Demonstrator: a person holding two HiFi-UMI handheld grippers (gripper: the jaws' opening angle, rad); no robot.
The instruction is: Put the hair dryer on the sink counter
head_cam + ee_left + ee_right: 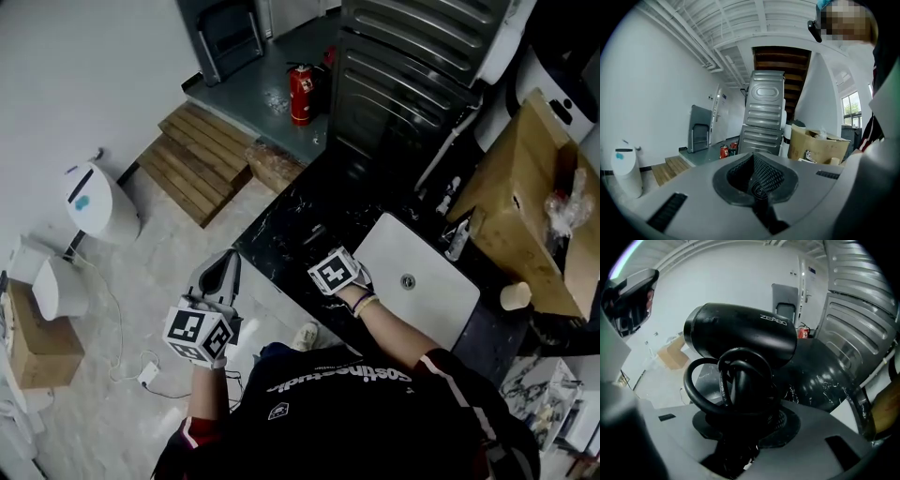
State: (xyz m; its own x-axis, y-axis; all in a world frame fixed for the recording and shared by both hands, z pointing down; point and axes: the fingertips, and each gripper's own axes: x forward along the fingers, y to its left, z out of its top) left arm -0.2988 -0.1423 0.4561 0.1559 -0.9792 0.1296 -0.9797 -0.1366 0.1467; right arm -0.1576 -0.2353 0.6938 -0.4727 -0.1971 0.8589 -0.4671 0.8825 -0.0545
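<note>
Black shirt (375, 412) of the person fills the bottom of the head view, both forearms stretched forward

Right gripper (743, 427): jaws fairly wide and clamped on the hair dryer (740, 333) at its handle, which has the black cord (701, 394) looped around it. Dryer barrel sits crosswise above the jaws, white lettering on its side facing the camera

In the head view this gripper hangs over the near edge of the black marble counter (319, 211), just left of the white sink (422, 272). The dryer itself is lost against the dark stone there, so can't tell if it's touching the counter or just above it

Left gripper (757, 187): jaws together, nothing between them. It's held out over the pale floor (141, 281), well left of the counter, tips pointing away from the person

Around: red fire extinguisher (300, 94) on the grey floor beyond the counter, wooden steps (197, 159) to its left, white bin (94, 202) by the wall, cardboard box (525, 206) right of the sink
</note>
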